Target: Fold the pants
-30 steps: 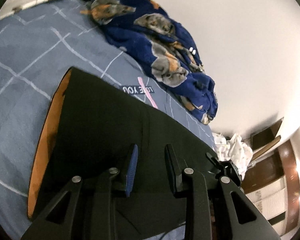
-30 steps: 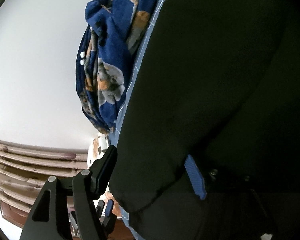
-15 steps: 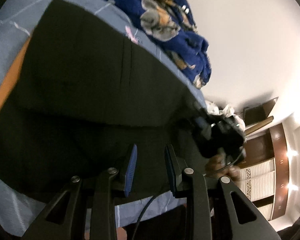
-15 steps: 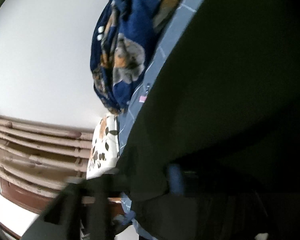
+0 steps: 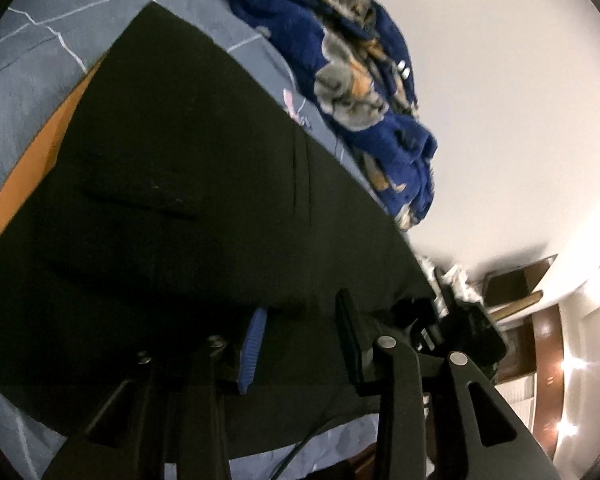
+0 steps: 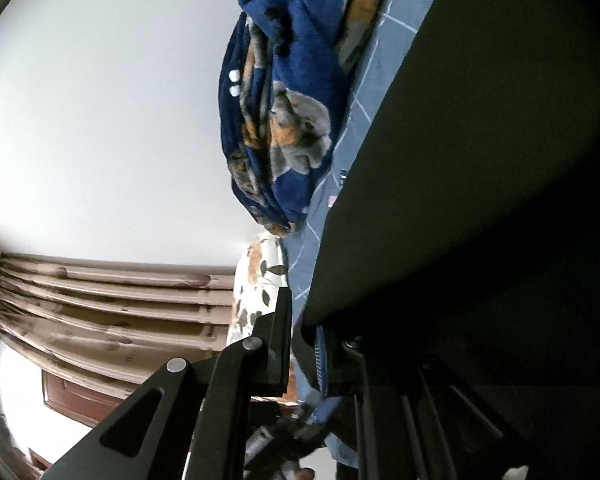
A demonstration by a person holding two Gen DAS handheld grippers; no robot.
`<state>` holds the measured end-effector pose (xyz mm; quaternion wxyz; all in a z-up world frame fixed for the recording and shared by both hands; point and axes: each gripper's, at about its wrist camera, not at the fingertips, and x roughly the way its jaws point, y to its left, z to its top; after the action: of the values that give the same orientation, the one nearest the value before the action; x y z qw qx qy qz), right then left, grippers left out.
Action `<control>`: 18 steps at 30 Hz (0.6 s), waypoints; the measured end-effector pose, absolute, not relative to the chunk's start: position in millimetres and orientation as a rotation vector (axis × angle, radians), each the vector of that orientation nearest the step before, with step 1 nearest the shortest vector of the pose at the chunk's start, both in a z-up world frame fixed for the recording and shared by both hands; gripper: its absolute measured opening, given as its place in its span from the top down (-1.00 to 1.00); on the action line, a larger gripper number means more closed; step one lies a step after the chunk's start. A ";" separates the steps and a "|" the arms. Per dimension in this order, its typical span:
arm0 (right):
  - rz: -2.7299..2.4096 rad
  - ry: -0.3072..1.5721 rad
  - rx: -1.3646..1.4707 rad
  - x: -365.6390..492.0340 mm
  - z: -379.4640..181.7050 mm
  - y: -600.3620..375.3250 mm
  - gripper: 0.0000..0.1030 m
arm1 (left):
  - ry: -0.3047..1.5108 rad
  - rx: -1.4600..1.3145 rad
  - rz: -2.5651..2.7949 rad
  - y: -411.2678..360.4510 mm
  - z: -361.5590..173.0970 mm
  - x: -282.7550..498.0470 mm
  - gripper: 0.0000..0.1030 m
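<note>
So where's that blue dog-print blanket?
The blue blanket lies bunched on the grey bedspread against the white wall, just beyond the black pants' far edge.
</note>
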<state>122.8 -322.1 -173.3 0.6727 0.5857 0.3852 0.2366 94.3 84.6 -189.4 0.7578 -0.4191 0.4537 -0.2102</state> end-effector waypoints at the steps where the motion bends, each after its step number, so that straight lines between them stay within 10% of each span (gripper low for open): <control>1: 0.532 0.870 1.326 121.0 -175.0 -322.5 0.77 | 0.979 -0.917 -0.455 86.5 -189.0 94.5 0.31; 18: 0.507 0.913 1.285 103.1 -184.6 -323.2 0.77 | 0.878 -1.027 -0.367 110.1 -198.4 116.0 0.43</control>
<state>103.1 -323.2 -184.6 0.6763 0.5718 0.4059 0.2256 116.0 110.1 -198.4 0.7649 -0.4724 0.4040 -0.1690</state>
